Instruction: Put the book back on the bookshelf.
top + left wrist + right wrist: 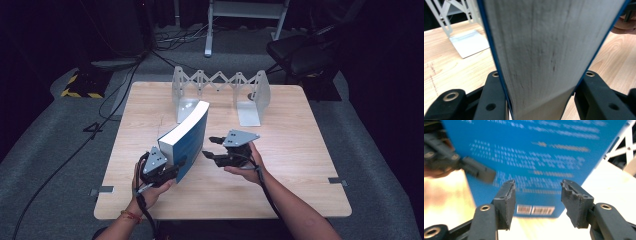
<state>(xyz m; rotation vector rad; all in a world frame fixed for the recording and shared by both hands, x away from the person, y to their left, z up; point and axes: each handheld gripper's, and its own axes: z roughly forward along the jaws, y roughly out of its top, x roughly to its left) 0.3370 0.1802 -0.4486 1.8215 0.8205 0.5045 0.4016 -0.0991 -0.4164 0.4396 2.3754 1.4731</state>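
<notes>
The square, light-wood surface (pixel 300 165) carries a silver-grey metal expanding book rack (pixel 220 92) with scissor-lattice back and flat end plates, standing at its far side. In front of it, near the middle of the surface, a thick blue-covered paperback book (pixel 187 137) stands tilted on its lower edge, white page block facing left and upward. Its blue back cover carries lines of white print, too blurred to read, and a white barcode label near the bottom edge in the right gripper view.

The left claw (pixel 175 167) is clamped on the book's near lower corner: in the left gripper view its two black jaws press on the blue covers either side of the grey-white page edges (pixel 544 57). The left hand (pixel 150 187) grips from below, wrist bent inward.

The right claw (pixel 212 147) hangs just right of the book, pointing left at the cover, jaws parted with nothing between them. The right hand (pixel 247 167) holds it level above the surface.
</notes>
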